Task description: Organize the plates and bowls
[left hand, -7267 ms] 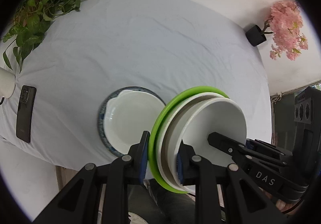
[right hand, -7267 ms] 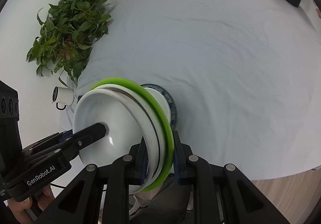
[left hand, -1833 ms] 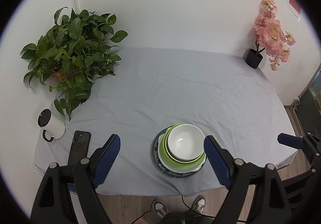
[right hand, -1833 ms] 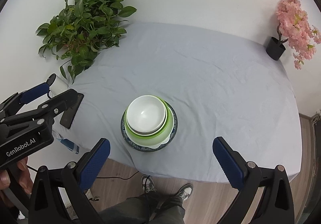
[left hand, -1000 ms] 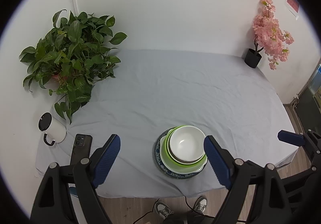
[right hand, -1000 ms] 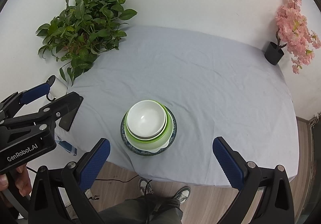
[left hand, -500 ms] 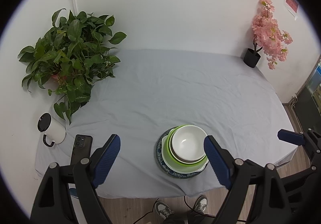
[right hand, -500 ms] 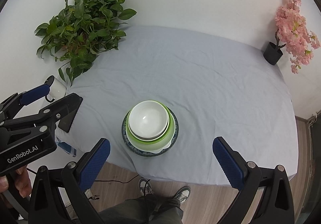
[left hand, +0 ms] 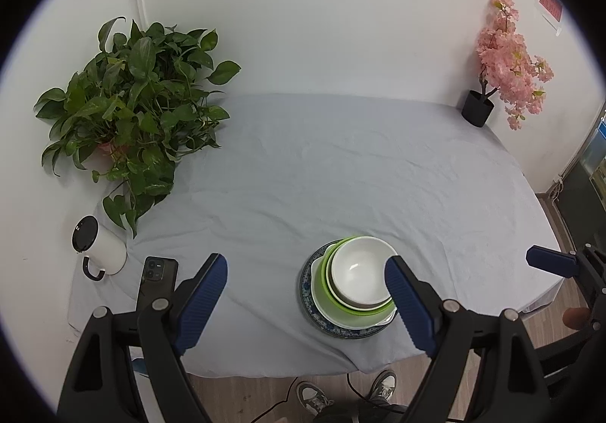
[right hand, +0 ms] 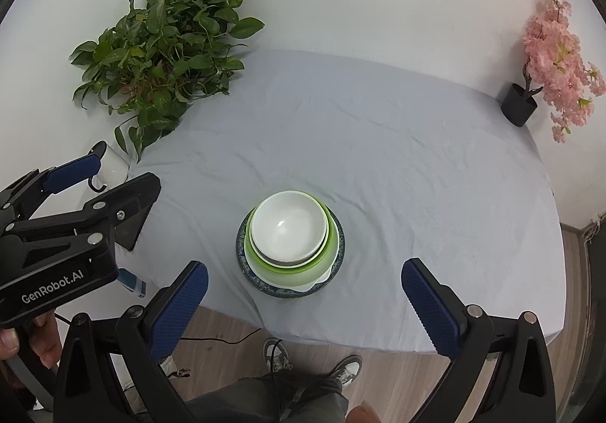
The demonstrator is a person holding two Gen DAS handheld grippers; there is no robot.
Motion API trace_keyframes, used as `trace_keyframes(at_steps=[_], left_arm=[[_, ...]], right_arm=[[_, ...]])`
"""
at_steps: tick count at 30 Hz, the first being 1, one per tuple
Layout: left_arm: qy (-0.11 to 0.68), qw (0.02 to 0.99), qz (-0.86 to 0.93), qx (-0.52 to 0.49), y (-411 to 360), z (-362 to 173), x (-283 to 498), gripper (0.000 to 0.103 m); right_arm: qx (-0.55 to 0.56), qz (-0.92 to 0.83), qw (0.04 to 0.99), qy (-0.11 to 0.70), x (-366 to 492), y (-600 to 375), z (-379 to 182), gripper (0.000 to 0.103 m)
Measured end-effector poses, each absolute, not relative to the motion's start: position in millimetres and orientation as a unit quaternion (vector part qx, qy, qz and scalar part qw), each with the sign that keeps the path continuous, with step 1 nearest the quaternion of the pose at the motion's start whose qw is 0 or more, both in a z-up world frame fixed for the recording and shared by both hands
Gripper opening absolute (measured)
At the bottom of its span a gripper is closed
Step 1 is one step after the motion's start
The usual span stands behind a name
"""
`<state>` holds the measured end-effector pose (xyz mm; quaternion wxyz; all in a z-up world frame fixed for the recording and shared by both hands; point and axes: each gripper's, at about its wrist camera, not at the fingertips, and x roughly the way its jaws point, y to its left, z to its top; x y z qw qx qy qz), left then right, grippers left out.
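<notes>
Large table (left hand: 341, 173) under a pale grey wrinkled cloth, filling most of both views, backed by a white wall on the far side. Wood floor past the near edge, with a person's shoes (right hand: 342, 366) and dark trousers below. Leafy green plant (left hand: 132, 108) at the far left corner; pink blossom tree in a black pot (left hand: 500, 63) at the far right corner.

Left gripper (left hand: 306, 294) held above the near edge, blue pads spread wide, gripping nothing, touching nothing. Right gripper (right hand: 305, 303) likewise wide apart and empty, hanging over the near edge (each gripper seen from the side in the other's view).

Stack of dishes (right hand: 289, 243) close to the near edge, roughly centred: blue-patterned plate (right hand: 339, 252) at the bottom, then a white dish, a green plate (right hand: 329, 248), and a white bowl (right hand: 289, 226) on top, upright and empty.

White mug (left hand: 100, 246) with a dark lid near the left edge, black phone (left hand: 157, 281) lying just right of it. Broad bare cloth beyond and to either side of the stack.
</notes>
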<state>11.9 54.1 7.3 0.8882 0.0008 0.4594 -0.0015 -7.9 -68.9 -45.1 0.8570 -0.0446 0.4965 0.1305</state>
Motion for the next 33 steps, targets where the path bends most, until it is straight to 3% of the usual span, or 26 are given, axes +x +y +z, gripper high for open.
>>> trace_keyframes(at_steps=[14,33], left_arm=[[0.479,0.878,-0.007,0.008,50.0,-11.3,15.7,0.085],[0.508,0.860,0.039,-0.001,25.8,-49.1,49.8,0.085]], right_arm=[[-0.040,0.127,0.856,0.499,-9.0,-70.3,-56.4,0.103],[-0.039,0.175,0.824,0.538,50.2,-89.4,-125.7,0.103]])
